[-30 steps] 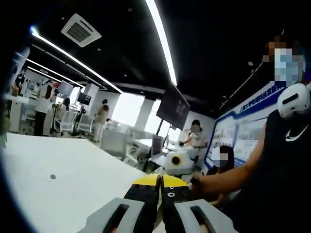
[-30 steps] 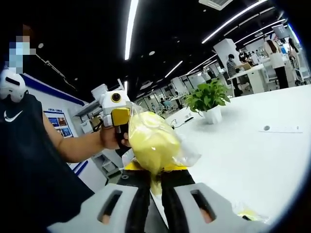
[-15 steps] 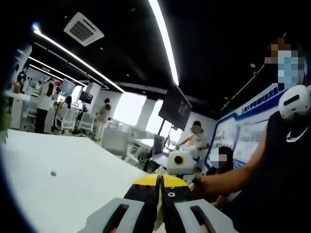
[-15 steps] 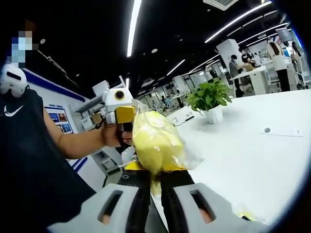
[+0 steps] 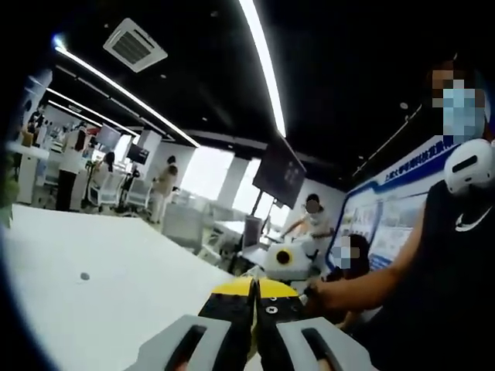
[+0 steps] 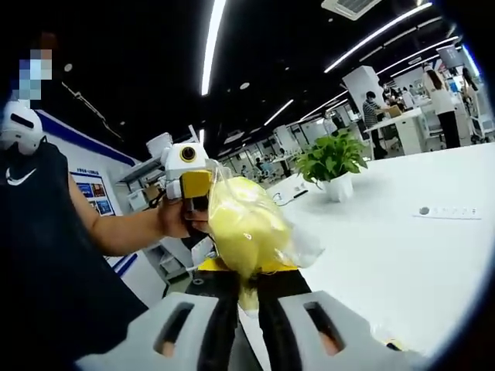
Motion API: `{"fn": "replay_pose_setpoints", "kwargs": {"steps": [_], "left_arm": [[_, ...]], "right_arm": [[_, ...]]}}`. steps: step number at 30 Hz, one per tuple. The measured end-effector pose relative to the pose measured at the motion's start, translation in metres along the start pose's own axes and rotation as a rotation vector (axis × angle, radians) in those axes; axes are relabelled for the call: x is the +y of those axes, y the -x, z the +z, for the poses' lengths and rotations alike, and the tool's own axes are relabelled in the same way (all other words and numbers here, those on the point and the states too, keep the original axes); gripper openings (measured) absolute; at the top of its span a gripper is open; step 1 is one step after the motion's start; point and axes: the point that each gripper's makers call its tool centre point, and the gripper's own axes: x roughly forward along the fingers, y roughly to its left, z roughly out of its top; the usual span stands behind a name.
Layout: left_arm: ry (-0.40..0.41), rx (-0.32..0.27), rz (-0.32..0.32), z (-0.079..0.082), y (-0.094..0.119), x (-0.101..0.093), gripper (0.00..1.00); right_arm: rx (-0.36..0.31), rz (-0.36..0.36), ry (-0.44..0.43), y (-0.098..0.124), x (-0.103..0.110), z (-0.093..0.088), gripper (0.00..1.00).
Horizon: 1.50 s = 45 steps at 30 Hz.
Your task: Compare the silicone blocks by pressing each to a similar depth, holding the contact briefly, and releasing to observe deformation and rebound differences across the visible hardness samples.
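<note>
Silicone block, yellow, inside a clear plastic bag: it stands straight ahead of my right gripper, whose jaws are drawn narrow onto the bag's lower end, so the sample hangs up off the white table rather than resting on it.

Change over the last second: almost none. The bagged block sits at the same spot above my right jaws as before, with no visible squeeze or rebound; only the views have drifted a little. I read that as a steady hold, not a press. No sample has been pushed to depth at this moment, so the comparison is not under way yet.

My left gripper: jaws closed together, nothing seen between them in the left gripper view. In the right gripper view it sits just to the left of the bag, touching or very nearly touching its upper edge; I cannot tell which.

Containers: the bag holds the one yellow block; its loose film bulges to the right of my jaws. A white pot with a green plant stands well beyond, on the table. At the lower right edge a scrap of something yellow lies on the table, too small to identify.
</note>
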Motion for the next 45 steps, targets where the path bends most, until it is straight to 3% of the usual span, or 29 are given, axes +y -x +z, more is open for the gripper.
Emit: {"fn": "replay_pose_setpoints", "kwargs": {"steps": [12,17,22,27,34,45], "left_arm": [[-0.002,-0.019,-0.020,0.011,0.000,-0.007,0.00],[0.004,-0.030,-0.021,0.015,0.000,-0.008,0.00],[0.006,-0.028,-0.018,0.014,-0.001,-0.009,0.00],[0.014,-0.027,-0.019,0.012,-0.002,-0.010,0.00],[0.023,-0.035,-0.016,0.014,-0.001,-0.009,0.00],[0.078,-0.047,0.019,0.013,0.001,0.001,0.00]], "right_arm": [[-0.036,-0.036,0.043,0.001,-0.002,0.011,0.17],[-0.052,-0.060,0.068,0.001,-0.004,0.013,0.41],[-0.083,-0.107,0.104,0.002,-0.011,0.018,0.73],[-0.110,-0.138,0.100,0.003,-0.017,0.023,0.96],[-0.116,-0.169,0.112,0.007,-0.023,0.026,0.96],[-0.082,-0.288,0.160,0.030,-0.050,0.016,0.96]]}}
